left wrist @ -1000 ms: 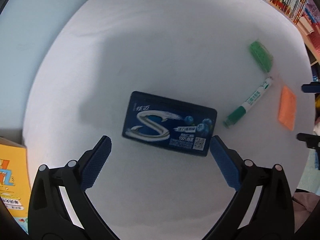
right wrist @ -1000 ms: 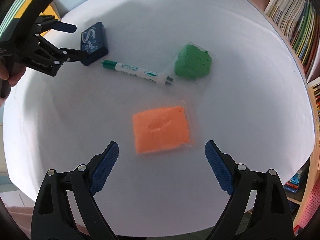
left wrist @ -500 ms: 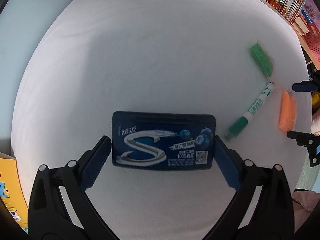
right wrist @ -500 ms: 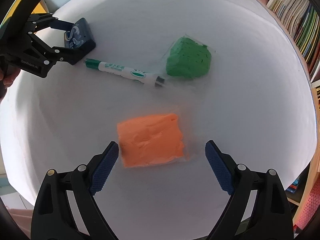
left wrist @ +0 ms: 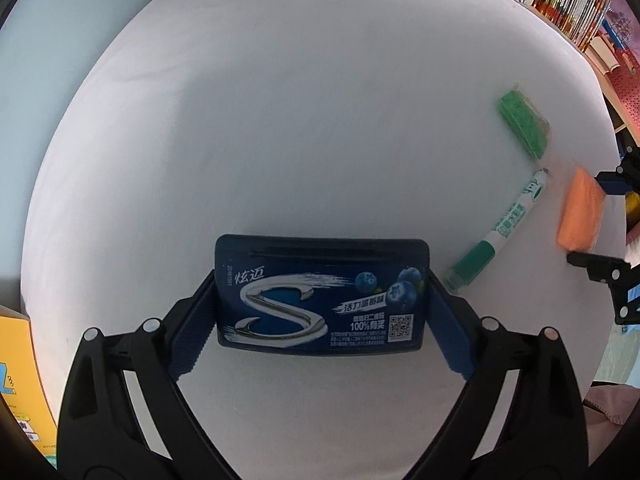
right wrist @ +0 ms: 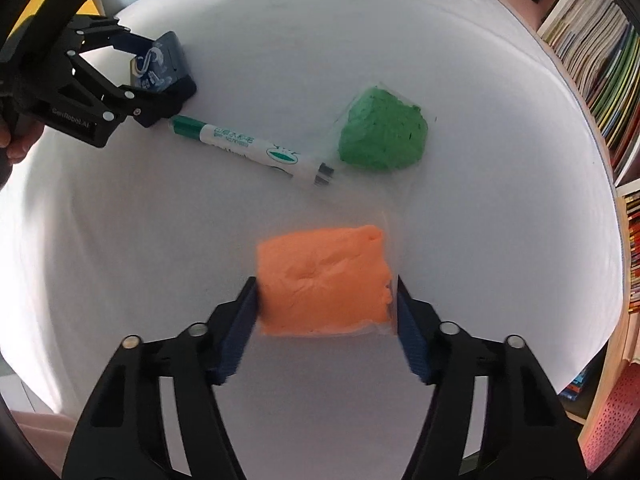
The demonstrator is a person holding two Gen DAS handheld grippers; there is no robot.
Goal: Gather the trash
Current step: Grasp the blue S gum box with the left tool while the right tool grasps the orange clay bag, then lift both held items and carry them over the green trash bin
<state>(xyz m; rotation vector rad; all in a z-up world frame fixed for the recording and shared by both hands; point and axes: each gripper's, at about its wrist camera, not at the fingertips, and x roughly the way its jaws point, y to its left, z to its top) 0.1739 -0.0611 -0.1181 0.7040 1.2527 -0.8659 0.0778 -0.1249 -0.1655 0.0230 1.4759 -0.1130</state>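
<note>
I am clamping the left gripper on the gum pack, its fingers pressing both short ends, near the table's left side. I am closing the right gripper on the orange bag toward the near edge. Both look like grasps finishing; next I judge a straight lift, clearing the marker and green bag.

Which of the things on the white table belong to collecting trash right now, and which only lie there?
In hand now:
blue gum box, in the left gripper
orange bag, in the right gripper

Lying untouched:
green marker
green bag
</note>
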